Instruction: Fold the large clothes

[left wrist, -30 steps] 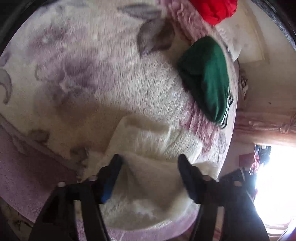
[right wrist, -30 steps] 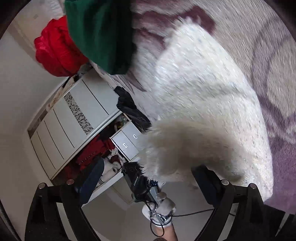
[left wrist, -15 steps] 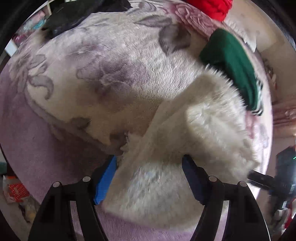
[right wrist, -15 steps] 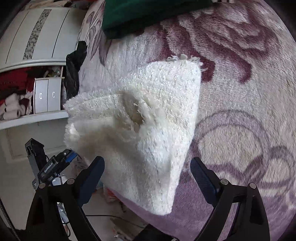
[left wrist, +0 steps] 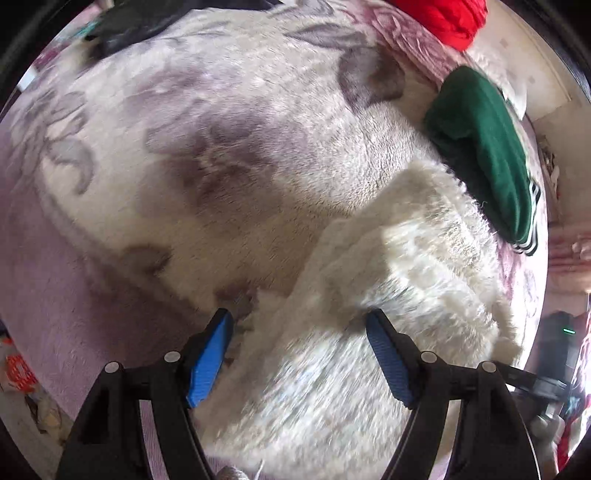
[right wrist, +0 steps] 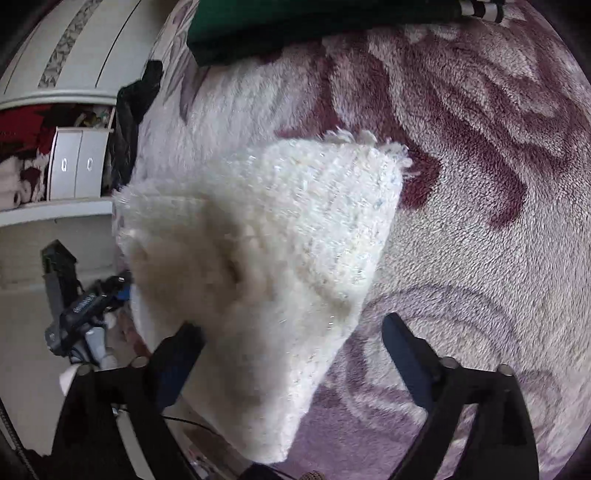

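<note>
A white fluffy sweater lies folded on the bed near its edge. In the right wrist view the same sweater is a thick folded wedge hanging slightly over the bed edge. My left gripper points steeply down at it. Its jaws are opening, and the sweater's near part sits between the blue pads without being squeezed. My right gripper is opening wide. The sweater's lower corner lies between its fingers, nearer the left fingertip, and the right one stands over bare blanket.
The bed carries a plush purple and white floral blanket. A folded green garment lies just beyond the sweater, with a red one behind it. A black garment hangs at the far bed edge. White drawers and the floor lie past that edge.
The sweater has come down from hanging in the right gripper to lying folded on the bed. The right gripper rolled and swung over the bed, and its jaws widened. The left gripper tipped downward.
</note>
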The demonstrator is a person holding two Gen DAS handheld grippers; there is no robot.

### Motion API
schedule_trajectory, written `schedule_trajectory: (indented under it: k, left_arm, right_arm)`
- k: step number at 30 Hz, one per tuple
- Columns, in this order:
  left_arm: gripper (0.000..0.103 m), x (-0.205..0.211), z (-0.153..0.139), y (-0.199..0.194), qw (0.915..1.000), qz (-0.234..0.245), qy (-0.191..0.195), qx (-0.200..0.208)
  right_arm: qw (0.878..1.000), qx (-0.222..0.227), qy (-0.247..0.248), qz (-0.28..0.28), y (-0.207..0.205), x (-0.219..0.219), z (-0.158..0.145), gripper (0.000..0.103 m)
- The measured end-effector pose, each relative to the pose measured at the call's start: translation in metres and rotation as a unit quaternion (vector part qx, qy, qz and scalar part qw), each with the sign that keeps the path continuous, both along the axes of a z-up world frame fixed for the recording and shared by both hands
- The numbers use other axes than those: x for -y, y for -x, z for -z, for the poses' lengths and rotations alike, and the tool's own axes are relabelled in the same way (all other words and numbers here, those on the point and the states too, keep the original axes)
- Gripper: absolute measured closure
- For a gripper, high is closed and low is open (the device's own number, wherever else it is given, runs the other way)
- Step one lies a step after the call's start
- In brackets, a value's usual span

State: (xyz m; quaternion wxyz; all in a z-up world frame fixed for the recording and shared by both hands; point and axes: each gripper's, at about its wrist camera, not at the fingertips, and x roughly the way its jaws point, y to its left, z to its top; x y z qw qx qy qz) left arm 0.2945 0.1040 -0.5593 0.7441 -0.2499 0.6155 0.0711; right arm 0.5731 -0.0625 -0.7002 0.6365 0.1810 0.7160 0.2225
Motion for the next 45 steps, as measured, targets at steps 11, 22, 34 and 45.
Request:
schedule_trajectory:
  k: [11, 22, 34, 45]
  left_arm:
    - [0.029, -0.035, 0.029, 0.121, 0.9882, -0.111, -0.093, -0.05]
    - [0.025, -0.018, 0.082, 0.124, 0.9828, -0.068, -0.152, -0.08]
    - [0.0, -0.034, 0.103, 0.12, 0.987, -0.077, -0.126, -0.063]
    - [0.0, 0.011, 0.002, 0.123, 0.9852, -0.078, -0.153, -0.005]
  right_arm:
    - [0.983, -0.019, -0.169, -0.063, -0.026, -0.065, 0.064, 0.024]
    - [0.831, -0.087, -0.29, 0.466, 0.105, 0.054, 0.04, 0.057]
    - [0.94, -0.136, -0.058, 0.309, 0.143, 0.087, 0.011, 0.02]
    - [0.997, 0.058, -0.022, -0.05, 0.017, -0.04, -0.087, 0.02]
